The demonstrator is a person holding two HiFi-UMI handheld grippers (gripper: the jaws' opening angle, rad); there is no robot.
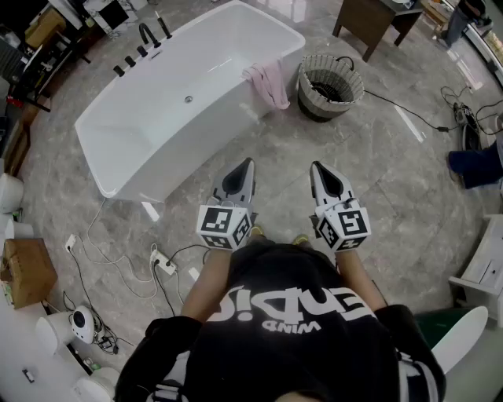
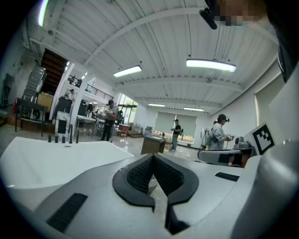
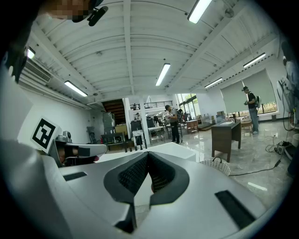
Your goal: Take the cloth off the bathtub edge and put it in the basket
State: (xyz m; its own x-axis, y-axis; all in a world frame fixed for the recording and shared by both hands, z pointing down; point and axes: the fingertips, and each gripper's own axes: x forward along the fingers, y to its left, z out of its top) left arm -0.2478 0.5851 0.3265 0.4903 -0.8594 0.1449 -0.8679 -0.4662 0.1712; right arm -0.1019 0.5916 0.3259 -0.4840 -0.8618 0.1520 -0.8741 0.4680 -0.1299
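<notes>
A pink cloth (image 1: 269, 82) hangs over the right end rim of the white bathtub (image 1: 157, 110). Just to its right, a round woven basket (image 1: 330, 85) stands on the marble floor with nothing seen inside. Both grippers are held close to the person's body, well short of the tub, pointing toward it. The left gripper (image 1: 250, 162) is shut with nothing in it, its tips meeting in the left gripper view (image 2: 152, 156). The right gripper (image 1: 314, 166) is likewise shut and holds nothing (image 3: 147, 153). In the right gripper view the basket (image 3: 216, 164) shows beyond the jaws at the right.
A dark wooden table (image 1: 373, 20) stands behind the basket. A black cable runs from the basket to the right. A power strip (image 1: 163, 265) and loose cords lie on the floor at my left, near a cardboard box (image 1: 23, 271). Black tap fittings (image 1: 145, 39) sit on the tub's far rim.
</notes>
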